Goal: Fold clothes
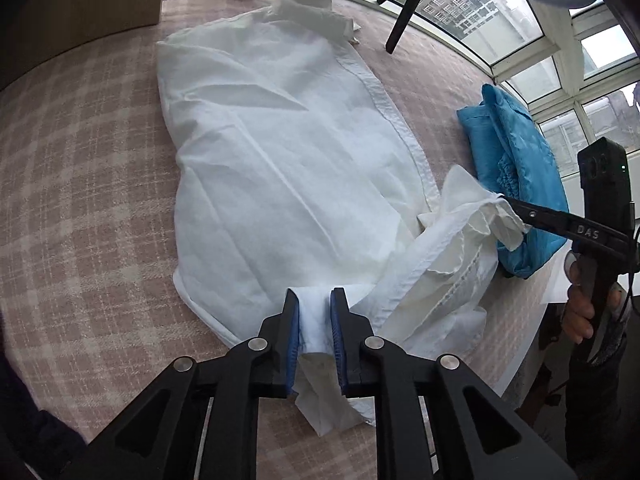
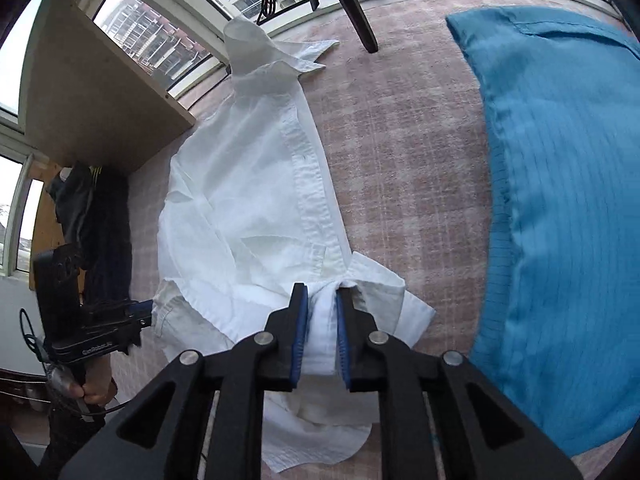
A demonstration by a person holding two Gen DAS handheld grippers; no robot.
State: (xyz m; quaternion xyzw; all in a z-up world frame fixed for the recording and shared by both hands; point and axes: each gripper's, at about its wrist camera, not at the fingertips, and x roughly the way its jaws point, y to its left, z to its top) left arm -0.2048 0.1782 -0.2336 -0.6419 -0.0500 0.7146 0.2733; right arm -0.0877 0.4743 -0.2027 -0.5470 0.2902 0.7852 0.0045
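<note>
A white button-up shirt (image 1: 272,152) lies lengthwise on the pink checked cover (image 1: 80,200), collar at the far end. My left gripper (image 1: 315,296) stands slightly open at the shirt's near hem, and a fold of white cloth fills the narrow gap between its blue pads. In the right wrist view my right gripper (image 2: 322,290) is likewise slightly open, with a bunch of the shirt (image 2: 248,200) between its pads near the button placket. From the left wrist view the right gripper (image 1: 510,202) has the hem corner draped at its tip. The left gripper (image 2: 146,318) shows at the shirt's left edge.
A folded blue garment (image 1: 516,152) (image 2: 568,200) lies to the right of the shirt. Black tripod legs (image 1: 404,16) (image 2: 356,4) stand on the cover near the collar. A wooden board (image 2: 88,92) and windows border the far side. A hand (image 1: 580,304) holds the right gripper.
</note>
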